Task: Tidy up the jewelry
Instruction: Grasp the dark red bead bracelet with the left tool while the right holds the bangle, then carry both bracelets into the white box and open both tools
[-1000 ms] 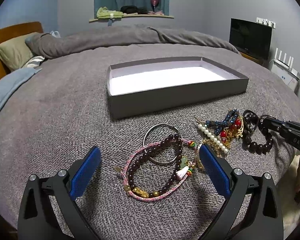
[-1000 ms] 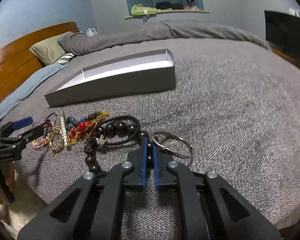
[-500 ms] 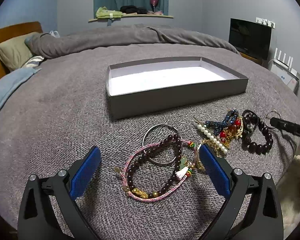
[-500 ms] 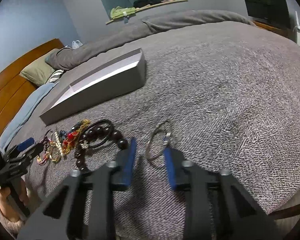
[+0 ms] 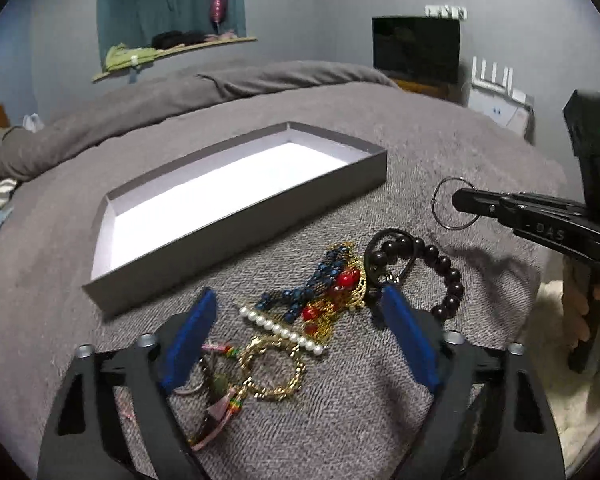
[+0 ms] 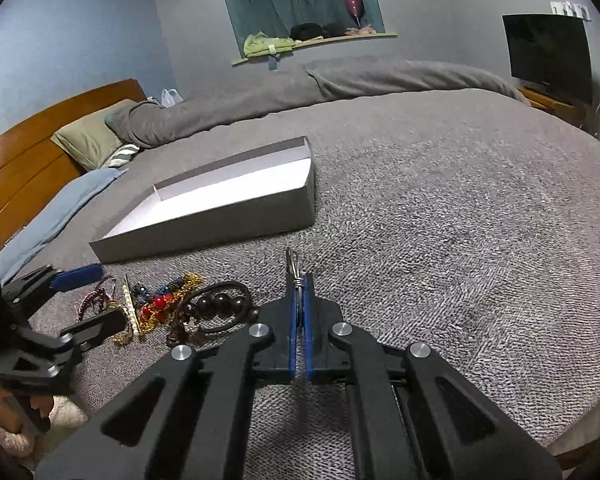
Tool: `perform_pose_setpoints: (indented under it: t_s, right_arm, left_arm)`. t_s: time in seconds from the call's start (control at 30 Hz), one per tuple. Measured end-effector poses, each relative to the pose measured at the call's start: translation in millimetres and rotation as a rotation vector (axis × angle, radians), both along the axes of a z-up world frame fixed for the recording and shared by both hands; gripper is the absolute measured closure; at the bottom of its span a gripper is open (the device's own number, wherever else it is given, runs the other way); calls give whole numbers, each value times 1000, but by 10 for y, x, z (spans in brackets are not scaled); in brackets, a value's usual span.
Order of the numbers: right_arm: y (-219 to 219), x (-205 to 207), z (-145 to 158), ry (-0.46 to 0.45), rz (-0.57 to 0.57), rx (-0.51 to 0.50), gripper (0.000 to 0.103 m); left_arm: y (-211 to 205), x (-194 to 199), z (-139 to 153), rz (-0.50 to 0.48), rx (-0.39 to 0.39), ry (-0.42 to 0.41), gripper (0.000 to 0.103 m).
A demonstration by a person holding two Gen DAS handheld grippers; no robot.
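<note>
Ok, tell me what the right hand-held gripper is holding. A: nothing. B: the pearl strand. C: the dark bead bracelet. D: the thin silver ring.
D: the right hand-held gripper is shut on the thin silver ring, lifted off the bed cover.

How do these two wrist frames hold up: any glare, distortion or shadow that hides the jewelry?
Left wrist view: strong fisheye bending with dark corners; the gray box floor blows out white; the right gripper throws a soft shadow beside the dark bead bracelet. Right wrist view: same bending; the silver ring shows edge-on and thin; the jewelry pile is small and dim.
</note>
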State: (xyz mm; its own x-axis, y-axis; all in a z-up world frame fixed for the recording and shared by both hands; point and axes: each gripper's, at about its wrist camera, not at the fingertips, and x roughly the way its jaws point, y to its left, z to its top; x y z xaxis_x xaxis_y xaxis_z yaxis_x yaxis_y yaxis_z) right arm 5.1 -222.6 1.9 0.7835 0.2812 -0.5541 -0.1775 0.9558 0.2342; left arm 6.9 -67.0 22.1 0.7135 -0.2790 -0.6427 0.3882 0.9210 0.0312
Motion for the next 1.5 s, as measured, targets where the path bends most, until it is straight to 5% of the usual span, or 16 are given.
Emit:
perform_pose_setpoints:
  t_s: [0.4, 0.6, 0.77, 0.9, 1.23, 1.33, 1.5]
  right_arm:
    - [15, -8, -64, -11, 34, 2, 100]
    - [75, -25, -64, -20, 39, -20, 100]
    - [72, -21, -93, -11, 33, -21, 100]
    - [105, -8, -112, -3, 38, -26, 100]
    - [101, 9, -134, 4, 36, -28, 100]
    - [98, 11, -124, 0, 35, -29, 100]
    - [104, -9, -38, -19, 37, -26, 100]
  left_arm:
    - [633, -33, 39, 92, 25, 46, 36]
    - [832, 32, -49, 141, 16, 98, 57]
    - [794, -95, -55, 103, 38, 83, 63]
    - [771, -105, -120, 90, 49, 103, 83]
    - [722, -1, -232, 87, 109, 109, 84]
    - [704, -13, -226, 88, 137, 98, 95]
    - [800, -82, -10, 68, 47, 78, 97]
